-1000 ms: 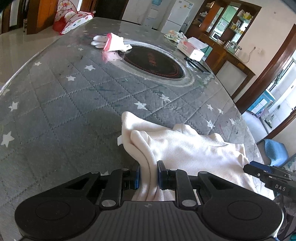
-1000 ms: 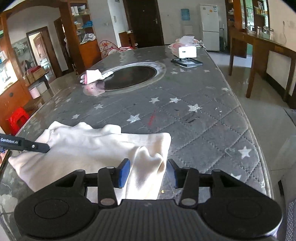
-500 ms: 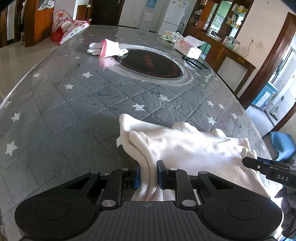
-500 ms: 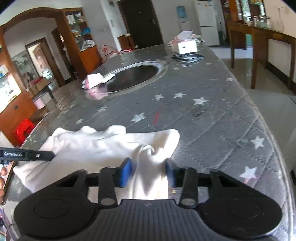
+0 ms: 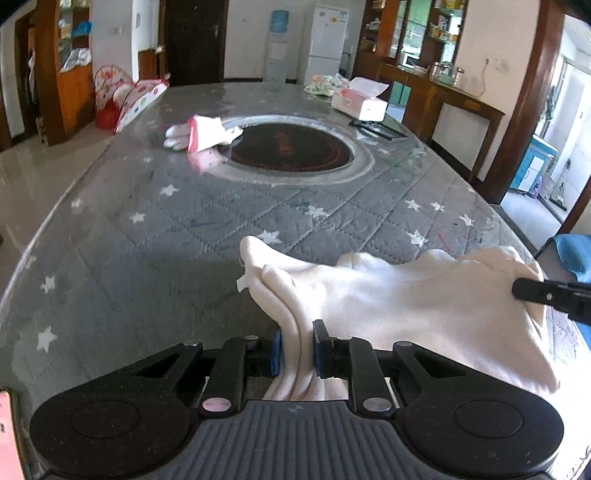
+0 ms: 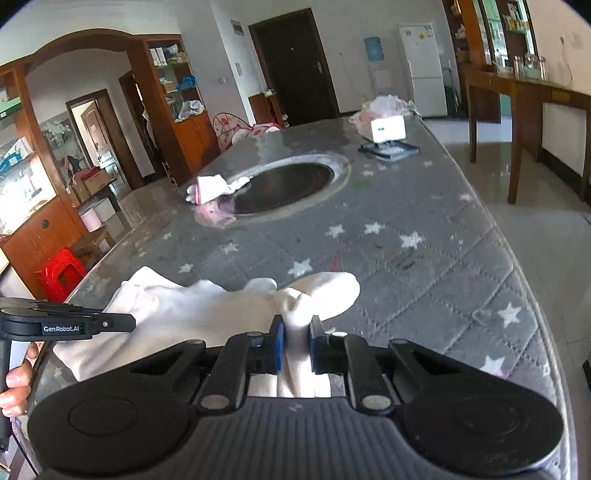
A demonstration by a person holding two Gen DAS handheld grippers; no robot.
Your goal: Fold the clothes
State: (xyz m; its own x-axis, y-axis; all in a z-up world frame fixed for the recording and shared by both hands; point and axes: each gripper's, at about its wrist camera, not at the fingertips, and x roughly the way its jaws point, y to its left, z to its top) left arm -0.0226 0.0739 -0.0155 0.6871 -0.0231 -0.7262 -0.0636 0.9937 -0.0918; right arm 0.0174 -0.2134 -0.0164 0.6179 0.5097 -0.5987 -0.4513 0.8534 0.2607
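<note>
1. White cloth (image 5: pixel 406 306) is pinched in both tools: the left tool (image 5: pixel 297 349) and right tool (image 6: pixel 295 345) each clamp an end, so the garment spans between them.
2. It hangs low over the grey quilted worktop (image 5: pixel 184 221), near edge.
3. Farther off, a glove (image 5: pixel 199 133) lies beside the round hob (image 5: pixel 288 149).

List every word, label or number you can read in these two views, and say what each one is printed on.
"GenRobot.AI": white lettering on the black body of the left gripper, seen from the right wrist view.
Tissue box: printing too blurred to read.
Fridge door: stickers too small to read.
Dark round inset in the table: reddish markings, not legible.
Nothing else readable in either view.
</note>
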